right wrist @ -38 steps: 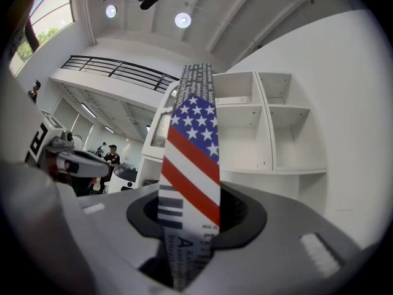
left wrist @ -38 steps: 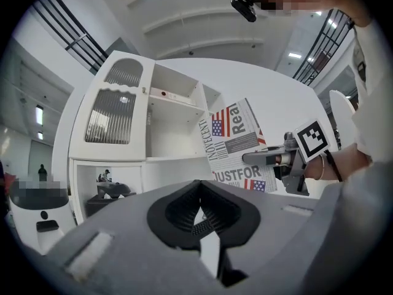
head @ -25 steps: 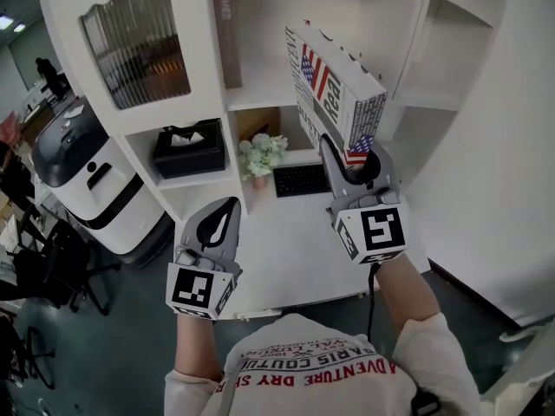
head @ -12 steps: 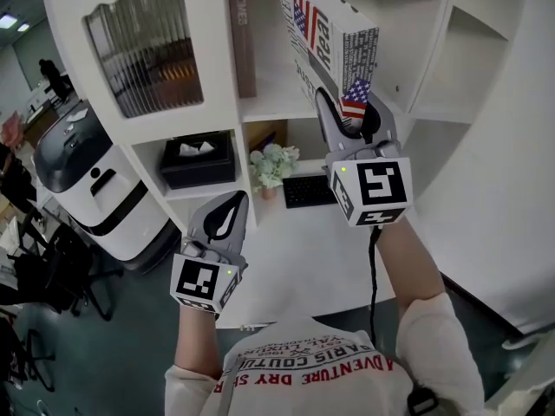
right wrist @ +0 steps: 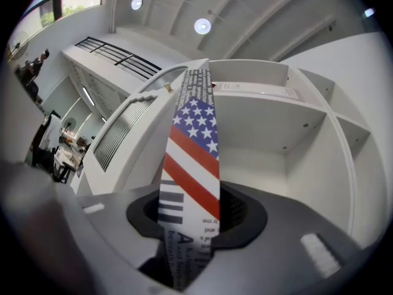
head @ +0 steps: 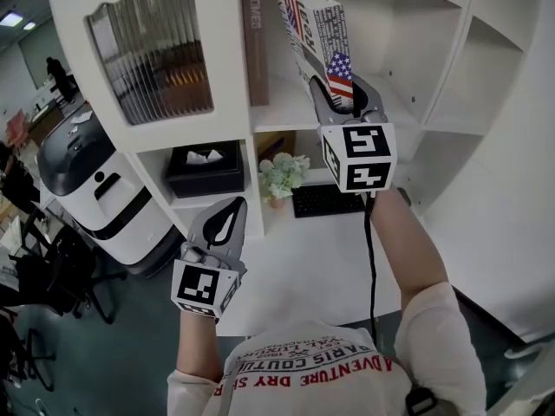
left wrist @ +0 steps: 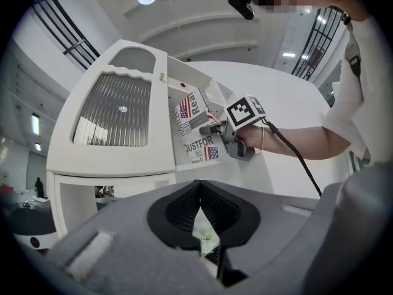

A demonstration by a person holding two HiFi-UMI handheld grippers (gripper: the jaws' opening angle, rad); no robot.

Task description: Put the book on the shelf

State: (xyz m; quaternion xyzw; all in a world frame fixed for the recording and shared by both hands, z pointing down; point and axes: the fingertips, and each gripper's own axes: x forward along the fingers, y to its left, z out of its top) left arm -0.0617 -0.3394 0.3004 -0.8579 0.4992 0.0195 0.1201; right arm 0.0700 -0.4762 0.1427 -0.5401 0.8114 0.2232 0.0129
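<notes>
A thick book with a stars-and-stripes flag on its cover stands upright in my right gripper, which is shut on its lower edge. It is held up at the mouth of the white shelf unit's open compartment, just right of a brown book standing there. From the right gripper view the book's flag edge rises between the jaws with the compartment behind it. In the left gripper view I see the book and right gripper at the shelf. My left gripper hangs lower, shut and empty.
Below the compartment are a black tissue box, a small flower pot and a keyboard on the white desk. A ribbed-glass cabinet door is at left. A white machine and chairs stand on the floor at left.
My right gripper has carried the book up and towards the shelf, from in front of the desk nook to the upper compartment's opening. The left gripper has drifted slightly forward.
</notes>
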